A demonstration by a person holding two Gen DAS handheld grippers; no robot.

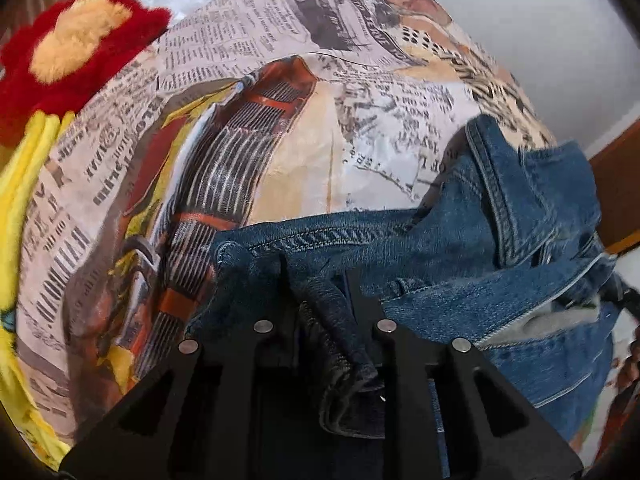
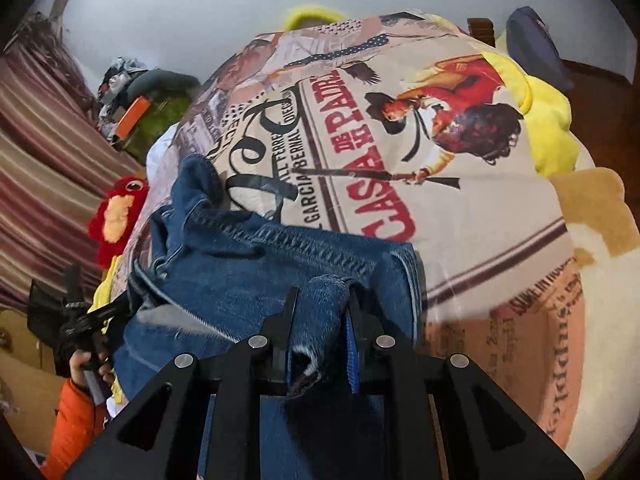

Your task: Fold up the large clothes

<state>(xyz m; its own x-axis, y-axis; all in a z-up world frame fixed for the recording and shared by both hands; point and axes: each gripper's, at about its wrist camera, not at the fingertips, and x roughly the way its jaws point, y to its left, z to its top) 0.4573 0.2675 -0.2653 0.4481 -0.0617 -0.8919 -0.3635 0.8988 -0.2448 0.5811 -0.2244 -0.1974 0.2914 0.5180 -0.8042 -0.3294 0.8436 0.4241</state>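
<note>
Left wrist view: we are pinching the denim jacket (image 1: 460, 240) in both the left gripper (image 1: 320, 292) and right gripper (image 2: 320, 300), apparently mid-fold over the printed bedspread (image 1: 240, 100), next needing aligned edges.

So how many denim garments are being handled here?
1: a denim jacket on the printed bedspread, pinched by the left gripper and right gripper. Others may be hidden.

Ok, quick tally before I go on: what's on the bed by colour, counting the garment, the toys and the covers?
Blue: 1, the denim jacket, pinched by both the left gripper and the right gripper.
Red: 1, the plush toy.
Yellow: 1, the fleece blanket.
Printed beige: 1, the newspaper-print cover.
Tan: 1, the plush.
Total: 5
</note>
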